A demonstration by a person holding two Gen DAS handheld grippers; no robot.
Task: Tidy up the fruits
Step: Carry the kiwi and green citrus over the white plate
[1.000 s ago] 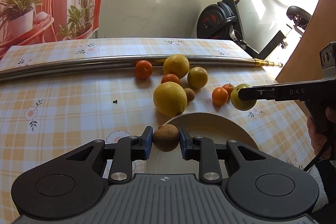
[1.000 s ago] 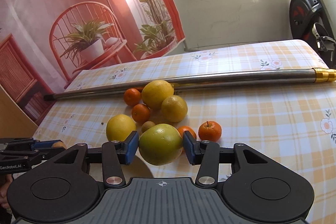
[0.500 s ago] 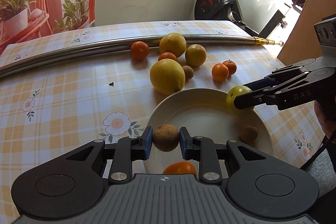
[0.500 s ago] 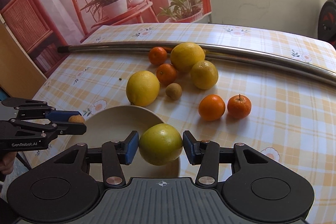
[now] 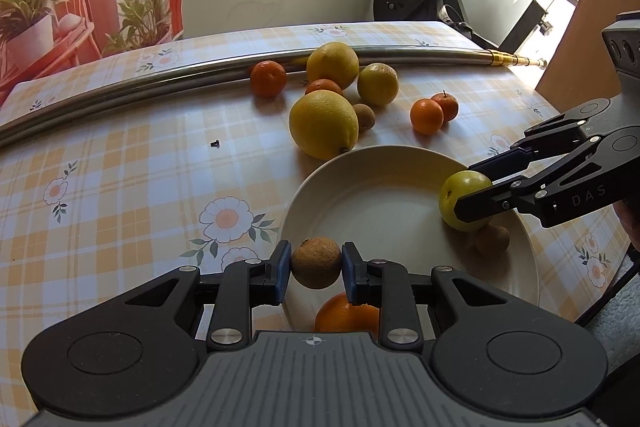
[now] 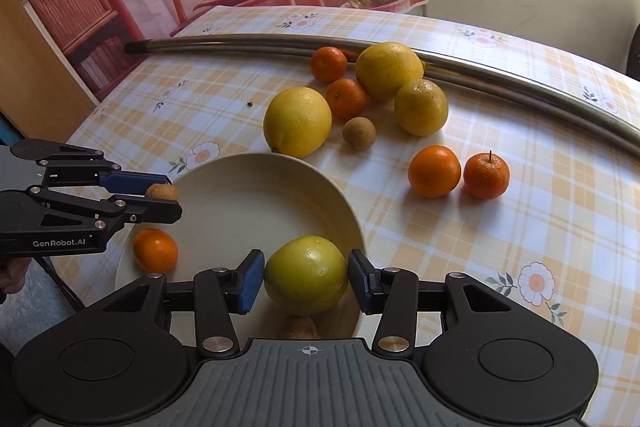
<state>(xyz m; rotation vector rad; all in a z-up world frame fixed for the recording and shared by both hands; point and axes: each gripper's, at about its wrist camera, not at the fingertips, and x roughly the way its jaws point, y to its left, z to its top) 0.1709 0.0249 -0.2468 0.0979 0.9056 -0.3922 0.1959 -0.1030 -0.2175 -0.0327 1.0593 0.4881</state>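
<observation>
A cream bowl [image 5: 380, 183] [image 6: 248, 183] stands on the checked tablecloth. My left gripper [image 5: 316, 265] is shut on a small brown fruit [image 5: 316, 262] and holds it over the bowl's near rim; it also shows in the right wrist view [image 6: 162, 193]. My right gripper [image 6: 306, 281] is shut on a green-yellow fruit [image 6: 306, 273] [image 5: 464, 199] held low over the bowl's other side. In the bowl lie an orange [image 5: 346, 315] [image 6: 156, 249] and another small brown fruit [image 5: 492, 239] [image 6: 300, 327].
Beyond the bowl lie several loose fruits: a big yellow citrus [image 5: 323, 125] against the rim, a second one [image 5: 332, 65], a smaller yellow one [image 5: 377, 84], several mandarins [image 5: 427, 116] and a small brown fruit [image 5: 364, 116]. A steel pole [image 5: 160, 79] crosses the table behind them.
Both grippers have moved in over the bowl with their fruits and come lower. The green-yellow fruit went from above the table beyond the bowl to inside its rim.
</observation>
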